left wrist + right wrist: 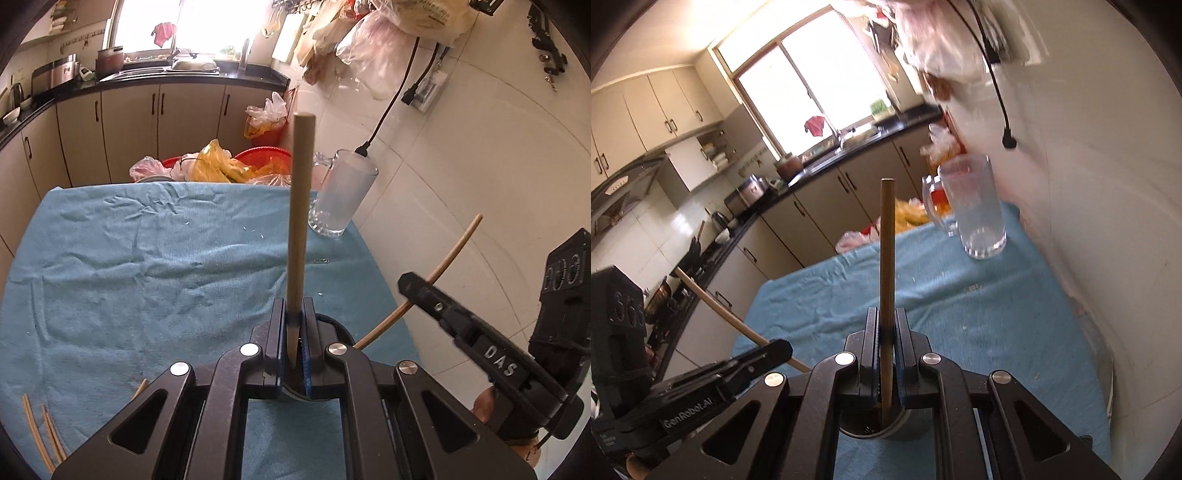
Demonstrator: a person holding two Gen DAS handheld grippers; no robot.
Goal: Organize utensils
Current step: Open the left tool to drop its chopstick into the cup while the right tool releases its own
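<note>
My left gripper (294, 325) is shut on a wooden chopstick (301, 206) that points up and away over the blue cloth. My right gripper (886, 332) is shut on a second chopstick (887, 258), also pointing forward. In the left wrist view the right gripper (417, 284) shows at the right with its chopstick (454, 251) sticking out. In the right wrist view the left gripper (775, 350) shows at the lower left with its chopstick (713, 302). A round dark container (875, 430) sits under the grippers. A clear glass mug (345, 192) (975, 210) stands at the far right of the cloth.
Several loose chopsticks (40, 435) lie at the cloth's near left corner. A blue cloth (147, 266) covers the table. Red baskets with plastic bags (229, 166) stand behind it. A tiled wall (461, 166) is close on the right, with a hanging black plug (364, 149).
</note>
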